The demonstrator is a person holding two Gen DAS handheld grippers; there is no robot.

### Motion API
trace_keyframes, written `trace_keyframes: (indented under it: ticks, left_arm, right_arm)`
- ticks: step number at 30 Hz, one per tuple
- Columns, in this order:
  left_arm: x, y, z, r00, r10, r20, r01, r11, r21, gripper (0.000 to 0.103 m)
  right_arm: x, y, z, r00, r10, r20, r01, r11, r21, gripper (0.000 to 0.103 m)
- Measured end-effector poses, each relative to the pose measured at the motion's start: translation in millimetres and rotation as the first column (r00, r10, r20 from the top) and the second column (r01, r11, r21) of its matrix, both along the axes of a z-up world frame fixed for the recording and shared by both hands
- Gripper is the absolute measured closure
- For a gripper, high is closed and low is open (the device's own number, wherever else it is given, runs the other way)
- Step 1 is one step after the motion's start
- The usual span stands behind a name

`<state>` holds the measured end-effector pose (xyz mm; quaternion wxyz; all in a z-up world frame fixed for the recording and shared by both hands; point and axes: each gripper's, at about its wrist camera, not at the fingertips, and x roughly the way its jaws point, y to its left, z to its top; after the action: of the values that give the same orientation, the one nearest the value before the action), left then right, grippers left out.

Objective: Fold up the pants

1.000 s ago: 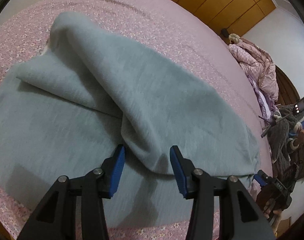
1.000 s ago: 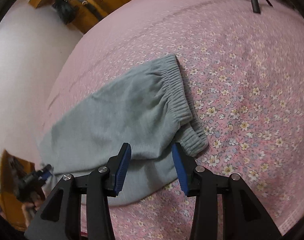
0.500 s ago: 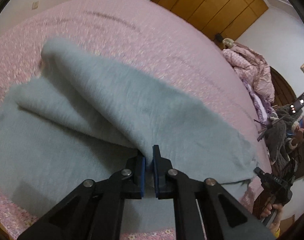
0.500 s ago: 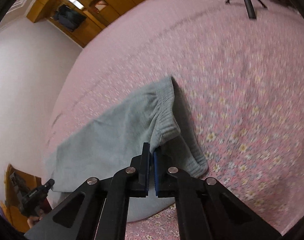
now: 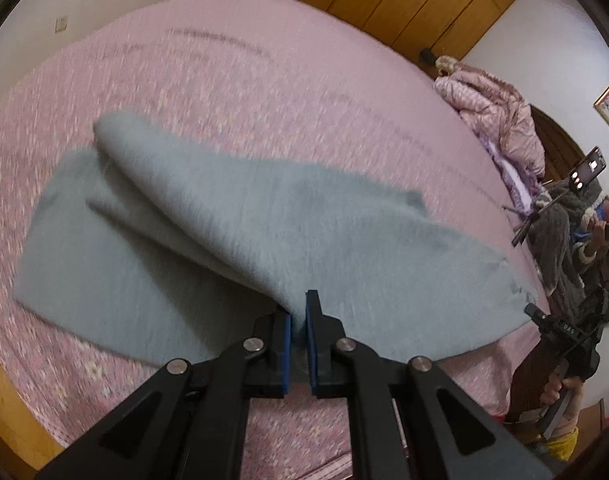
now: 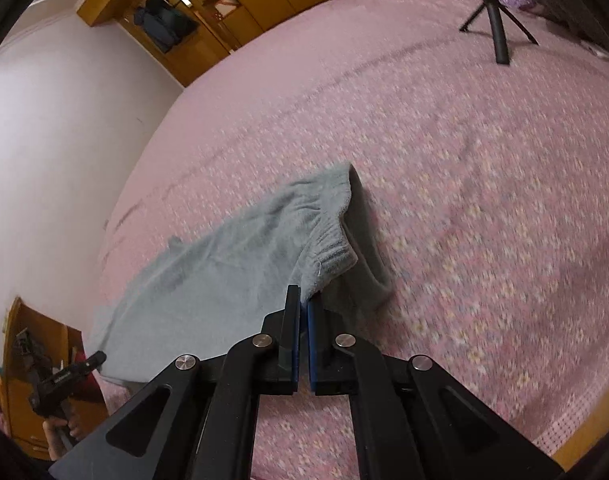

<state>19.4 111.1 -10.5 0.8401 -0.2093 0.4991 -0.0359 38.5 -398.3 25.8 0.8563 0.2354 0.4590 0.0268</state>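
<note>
The grey pants (image 5: 232, 240) are lying on the pink floral bedspread (image 5: 264, 80), filling the centre of the left wrist frame; one layer is being held up off the layer beneath, which is lying flat toward the lower left of the frame. The left gripper (image 5: 299, 320), at lower centre, is pinching an edge of the raised fabric, its blue-padded jaws pressed together with cloth between them. Both frames are showing motion blur.

In the right wrist frame the pants (image 6: 232, 276) are occupying the centre and lower left. The right gripper (image 6: 303, 308), at lower centre, is clamping the fabric just below the elastic waistband (image 6: 332, 236), jaws closed on it. The waistband is standing lifted, and a lower layer is sagging onto the bedspread (image 6: 484, 200) just right of the jaws.

A black tripod (image 6: 494, 28) is standing on the bed at the upper right of that frame. A wooden wardrobe (image 5: 424, 4) is running along the top of the left wrist frame, and a pink quilted bundle (image 5: 492, 112) is sitting at its upper right.
</note>
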Motion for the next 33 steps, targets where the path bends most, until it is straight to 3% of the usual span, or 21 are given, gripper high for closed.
trace_keyframes:
  ticks: [7,12,17,22,26,30,33]
  left_arm:
    - [1.3,-2.5,-36.4,0.994,-0.014,-0.106,0.017,1.000,0.022,0.094]
    - [-2.3,2.0,-36.8,0.994,-0.009,-0.108,0.012,1.000,0.025,0.087]
    - [-14.8,19.8,-23.1,0.997,0.033,-0.068,-0.030,0.998,0.051,0.069]
    - [-28.3,50.3,-17.5,0.992,0.123,-0.038,-0.119,0.988,0.094,0.068]
    - [-22.3,74.1,-15.1,0.981,0.194,-0.004,-0.193,0.979,0.067,0.064]
    - [-5.1,97.7,-22.6,0.960,0.278,0.020,-0.279,0.954,0.112,0.063]
    - [4.7,112.4,-31.5,0.948,0.318,0.012,-0.317,0.943,0.097,0.063]
  right_arm:
    - [5.9,2.9,-40.2,0.996,-0.014,-0.092,0.009,0.998,-0.062,0.099]
    - [11.6,6.4,-61.0,0.989,-0.031,-0.143,0.016,0.994,-0.105,0.095]
    - [10.9,12.1,-51.1,0.987,-0.014,-0.163,-0.013,0.986,-0.167,0.086]
    - [2.9,25.9,-26.0,0.990,0.013,-0.138,-0.051,0.959,-0.278,0.084]
    - [3.2,48.0,-7.0,0.993,0.077,-0.091,-0.102,0.944,-0.315,0.077]
    - [13.4,73.0,-12.1,0.985,0.147,-0.094,-0.169,0.941,-0.292,0.077]
    - [25.4,88.4,-25.9,0.977,0.175,-0.120,-0.203,0.935,-0.292,0.077]
